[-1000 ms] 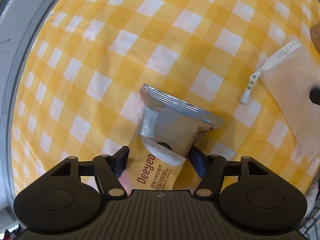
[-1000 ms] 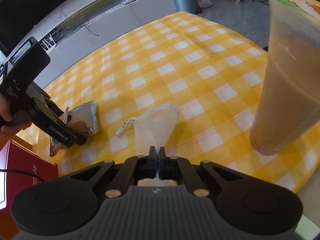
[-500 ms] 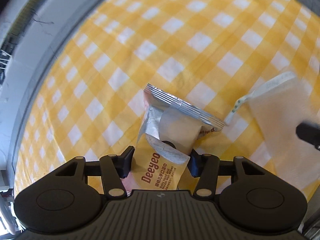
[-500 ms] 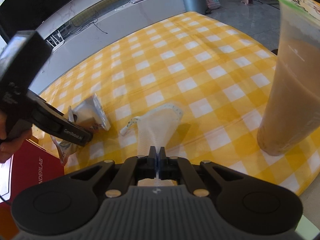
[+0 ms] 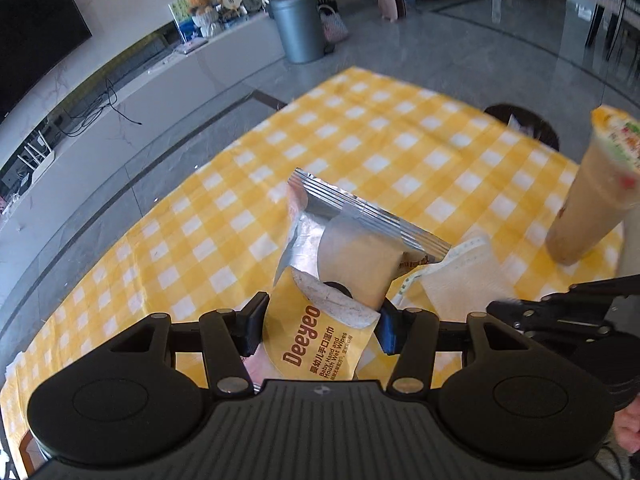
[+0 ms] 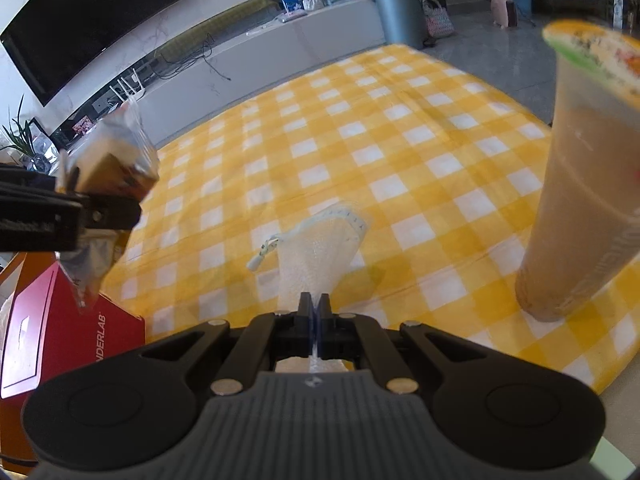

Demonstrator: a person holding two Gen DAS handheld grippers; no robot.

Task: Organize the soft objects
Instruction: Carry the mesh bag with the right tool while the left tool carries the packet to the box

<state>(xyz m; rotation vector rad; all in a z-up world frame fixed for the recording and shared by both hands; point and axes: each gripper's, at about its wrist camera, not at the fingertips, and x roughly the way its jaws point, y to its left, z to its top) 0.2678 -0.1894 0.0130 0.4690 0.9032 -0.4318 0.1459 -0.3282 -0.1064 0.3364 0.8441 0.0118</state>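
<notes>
My left gripper (image 5: 320, 322) is shut on a silver and orange Deeyeo wet-wipes pack (image 5: 344, 256) and holds it up above the yellow checked tablecloth (image 5: 360, 152). The pack also shows at the left of the right wrist view (image 6: 108, 168), lifted clear of the cloth. My right gripper (image 6: 314, 304) is shut on the near edge of a white mesh pouch (image 6: 320, 248) that lies on the cloth with its drawstring tab to the left. The pouch also shows in the left wrist view (image 5: 460, 276).
A tall sealed cup of milk tea (image 6: 588, 184) stands at the table's right edge, also in the left wrist view (image 5: 592, 196). A red box (image 6: 60, 328) sits at the near left beyond the cloth. A grey bin (image 5: 298, 26) stands on the floor beyond the table.
My left gripper has risen and tilted up with the wipes pack, lifting it off the cloth. My right gripper has stayed shut on the pouch.
</notes>
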